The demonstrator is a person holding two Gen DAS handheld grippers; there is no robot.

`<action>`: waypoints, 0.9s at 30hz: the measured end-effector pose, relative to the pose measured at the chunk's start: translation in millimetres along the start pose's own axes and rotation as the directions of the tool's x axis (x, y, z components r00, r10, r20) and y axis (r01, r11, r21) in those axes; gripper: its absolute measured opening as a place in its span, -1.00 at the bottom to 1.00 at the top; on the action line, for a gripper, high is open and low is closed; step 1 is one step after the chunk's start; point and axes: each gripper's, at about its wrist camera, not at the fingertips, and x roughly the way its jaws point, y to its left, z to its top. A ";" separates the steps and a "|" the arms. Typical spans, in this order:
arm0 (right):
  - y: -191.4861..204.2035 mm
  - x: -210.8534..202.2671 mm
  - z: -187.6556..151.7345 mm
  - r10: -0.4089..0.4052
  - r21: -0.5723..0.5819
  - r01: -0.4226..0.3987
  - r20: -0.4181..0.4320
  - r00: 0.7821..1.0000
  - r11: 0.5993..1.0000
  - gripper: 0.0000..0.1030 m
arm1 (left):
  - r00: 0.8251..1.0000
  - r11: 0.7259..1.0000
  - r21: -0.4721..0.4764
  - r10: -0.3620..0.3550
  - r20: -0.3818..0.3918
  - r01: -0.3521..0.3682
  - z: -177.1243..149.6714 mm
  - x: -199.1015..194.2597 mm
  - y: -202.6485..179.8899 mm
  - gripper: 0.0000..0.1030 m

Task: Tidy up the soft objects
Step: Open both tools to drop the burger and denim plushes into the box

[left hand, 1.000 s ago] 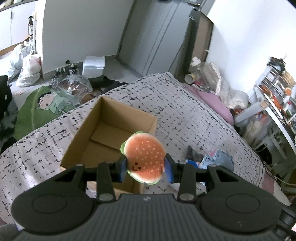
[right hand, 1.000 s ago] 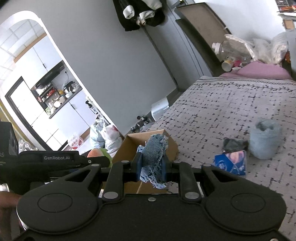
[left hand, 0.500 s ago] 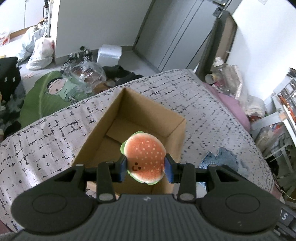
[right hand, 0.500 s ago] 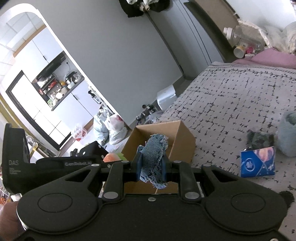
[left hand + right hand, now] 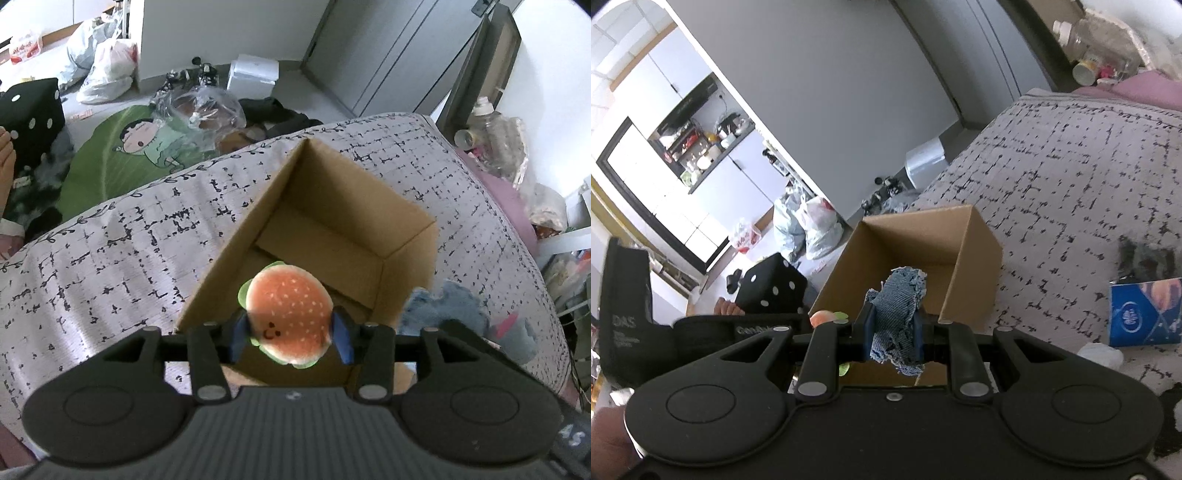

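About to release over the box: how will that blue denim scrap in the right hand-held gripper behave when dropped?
The frayed blue denim scrap sags above and below the right hand-held gripper, so it is likely floppy and light. It may cling to a pad rather than fall cleanly into the open brown cardboard box. Rolling or bouncing seems unlikely.

Grey walls point(image 5: 849, 92); patterned bedspread point(image 5: 110, 251); cluttered floor point(image 5: 110, 122)

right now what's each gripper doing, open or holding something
Left gripper: closed on the burger plush, above the cardboard box.
Right gripper: closed on the denim cloth.
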 end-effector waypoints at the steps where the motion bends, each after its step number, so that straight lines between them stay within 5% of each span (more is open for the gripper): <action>1: 1.4 3.2 -0.6 0.000 -0.001 0.000 -0.008 1.000 1.000 -0.59 | 1.000 1.000 -0.006 -0.009 0.002 0.009 0.8 -0.8 1.7 -0.01; 9: 10.0 17.9 -8.9 -0.006 -0.004 0.005 -0.056 0.998 1.000 -0.58 | 0.999 0.998 -0.051 -0.021 0.045 0.023 6.5 -18.8 12.7 0.17; 13: 16.1 19.7 -10.9 -0.016 -0.013 0.015 -0.078 0.997 1.000 -0.41 | 0.998 0.998 -0.050 -0.023 0.050 0.025 7.4 -24.8 14.4 0.17; 17: 17.1 2.9 -9.1 -0.015 -0.005 0.014 -0.053 0.998 1.000 -0.13 | 0.998 0.999 -0.035 -0.033 0.051 0.034 7.1 -31.8 10.9 0.27; 20: 13.4 -10.5 -7.2 -0.030 0.002 0.030 -0.043 0.999 1.000 -0.11 | 0.998 0.999 -0.020 -0.026 0.048 0.027 3.6 -35.2 6.4 0.45; 27: 0.6 -39.9 -6.3 -0.077 0.009 0.077 -0.037 0.996 0.997 -0.11 | 0.999 0.999 0.023 -0.023 0.046 0.022 -4.5 -45.9 -7.8 0.46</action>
